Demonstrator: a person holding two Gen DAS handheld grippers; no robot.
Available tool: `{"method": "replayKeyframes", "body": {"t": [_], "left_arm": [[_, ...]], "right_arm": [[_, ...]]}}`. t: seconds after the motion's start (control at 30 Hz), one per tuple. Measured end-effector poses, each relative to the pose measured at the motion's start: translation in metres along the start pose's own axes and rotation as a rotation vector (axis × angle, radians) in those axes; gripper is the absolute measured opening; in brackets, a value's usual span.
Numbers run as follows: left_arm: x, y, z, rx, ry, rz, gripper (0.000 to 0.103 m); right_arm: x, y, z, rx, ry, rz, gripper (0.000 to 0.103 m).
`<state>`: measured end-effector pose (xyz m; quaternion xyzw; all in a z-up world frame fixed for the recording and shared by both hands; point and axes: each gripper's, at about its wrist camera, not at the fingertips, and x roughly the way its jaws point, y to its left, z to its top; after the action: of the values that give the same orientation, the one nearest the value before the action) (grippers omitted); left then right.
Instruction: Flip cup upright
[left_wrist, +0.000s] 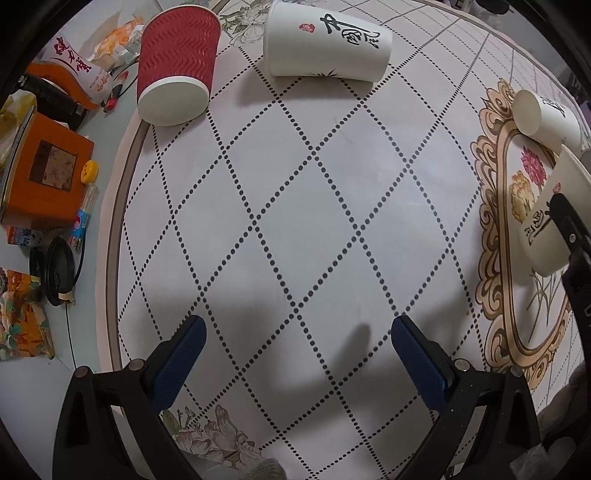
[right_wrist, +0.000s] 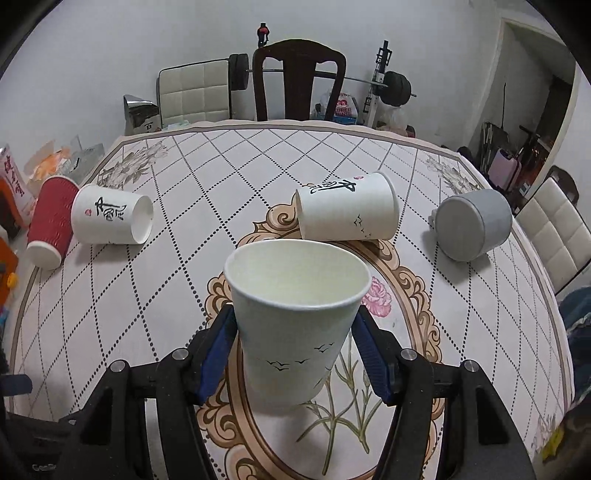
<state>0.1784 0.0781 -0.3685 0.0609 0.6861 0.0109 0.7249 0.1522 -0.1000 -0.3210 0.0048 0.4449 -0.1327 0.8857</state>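
Observation:
My right gripper (right_wrist: 295, 332) is shut on a white paper cup (right_wrist: 295, 321) with small bird prints, held upright with its mouth up, over the oval flower print of the table. The same cup (left_wrist: 550, 221) shows at the right edge of the left wrist view, with a right gripper finger (left_wrist: 569, 225) on it. My left gripper (left_wrist: 295, 332) is open and empty above the checked tablecloth. Other cups lie on their sides: a white one (right_wrist: 347, 210) just behind the held cup, a white one (right_wrist: 110, 218) and a red ribbed one (right_wrist: 51, 221) at the left, a grey one (right_wrist: 472, 221) at the right.
The round table (right_wrist: 258, 155) has a dotted diamond cloth. Orange boxes (left_wrist: 48, 177), snack packets and a black lid (left_wrist: 55, 269) crowd its left side. A dark wooden chair (right_wrist: 299, 77), white padded chairs and a barbell rack stand behind the table.

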Motion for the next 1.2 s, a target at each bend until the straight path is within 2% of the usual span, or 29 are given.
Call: {"method": "replayKeyframes", "body": {"t": [0.23, 0.37, 0.5, 0.7, 0.9, 1.2], "left_arm": [[-0.013, -0.002, -0.019, 0.013, -0.018, -0.003, 0.102], [-0.026, -0.008, -0.031, 0.025, -0.050, 0.006, 0.102], [-0.043, -0.016, -0.044, 0.024, -0.078, 0.010, 0.102], [-0.080, -0.027, -0.064, 0.018, -0.137, 0.021, 0.102], [-0.130, -0.027, -0.087, 0.016, -0.230, 0.008, 0.102], [-0.238, -0.030, -0.147, -0.008, -0.406, -0.024, 0.102]], "right_arm": [[-0.004, -0.002, -0.015, 0.007, 0.053, 0.012, 0.067], [-0.013, -0.007, -0.023, 0.016, 0.065, 0.012, 0.080], [-0.026, -0.014, -0.029, 0.020, 0.080, 0.001, 0.084], [-0.059, -0.037, -0.029, 0.048, 0.096, -0.041, 0.097], [-0.120, -0.060, -0.023, 0.038, 0.075, -0.074, 0.102], [-0.247, -0.103, -0.016, 0.046, 0.020, -0.064, 0.103]]}}
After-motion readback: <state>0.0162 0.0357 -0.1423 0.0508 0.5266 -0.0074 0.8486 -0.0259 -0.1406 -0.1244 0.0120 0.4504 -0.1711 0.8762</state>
